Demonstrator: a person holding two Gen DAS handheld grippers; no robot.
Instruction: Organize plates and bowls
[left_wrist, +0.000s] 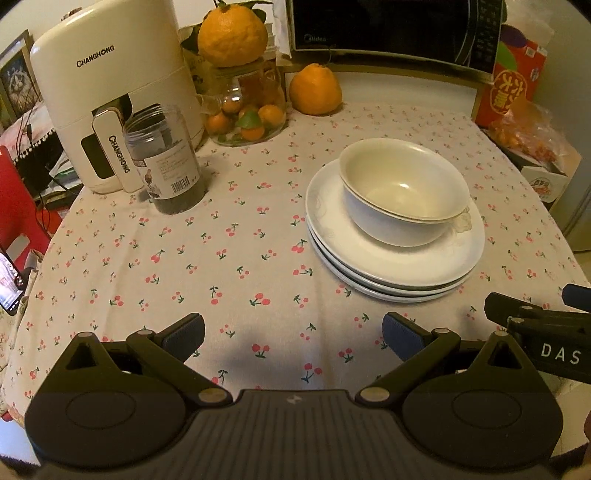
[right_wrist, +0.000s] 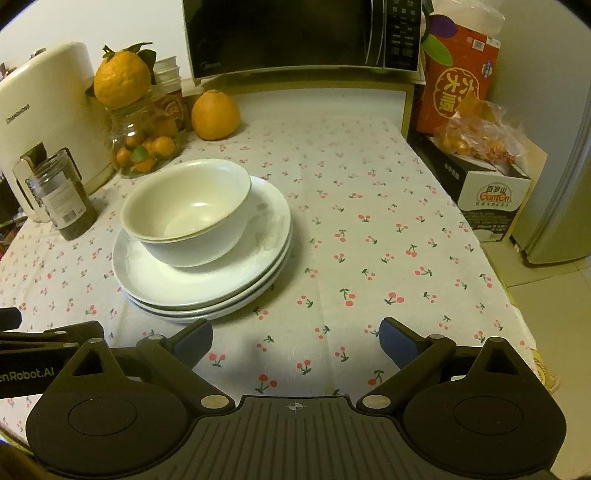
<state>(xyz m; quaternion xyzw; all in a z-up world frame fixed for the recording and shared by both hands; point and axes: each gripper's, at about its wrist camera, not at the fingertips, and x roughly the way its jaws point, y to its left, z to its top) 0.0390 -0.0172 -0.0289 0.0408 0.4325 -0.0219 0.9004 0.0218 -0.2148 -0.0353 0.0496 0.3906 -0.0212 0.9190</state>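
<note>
A: Start nearest. The grippers?

B: Left hand-held gripper (left_wrist: 293, 334): jaws wide apart, nothing between them, only cloth below. Right hand-held gripper (right_wrist: 295, 338): jaws spread as wide, also bare, over the table (right_wrist: 369, 258) edge. Neither touches any crockery. The two sit side by side; each shows at the edge of the other's view.

A: The table itself?

B: Covered with a pale cloth printed with cherries.

A: The crockery?

B: One pile, just beyond the grippers, toward mid-table. Plates (left_wrist: 395, 258), white, stacked flat; I count three rims, possibly more. On the top plate sit bowls (left_wrist: 402, 188), two nested, upright, empty inside. They stand off-centre on the plate, toward the far left side in the right view. From the left gripper the pile lies ahead to the right; from the right gripper, ahead to the left.

A: Further back?

B: Left of the pile, well apart from it, a dark jar (left_wrist: 164, 162) with a label, and a cream appliance (left_wrist: 107, 85) just behind it. Next to that a glass jar (left_wrist: 251, 107) of small oranges with a large orange on top, and another orange (left_wrist: 314, 89) on the cloth beside it. At the far edge, a microwave (left_wrist: 391, 26). Far right, a red box (right_wrist: 454, 77) and a carton beside the table.
</note>
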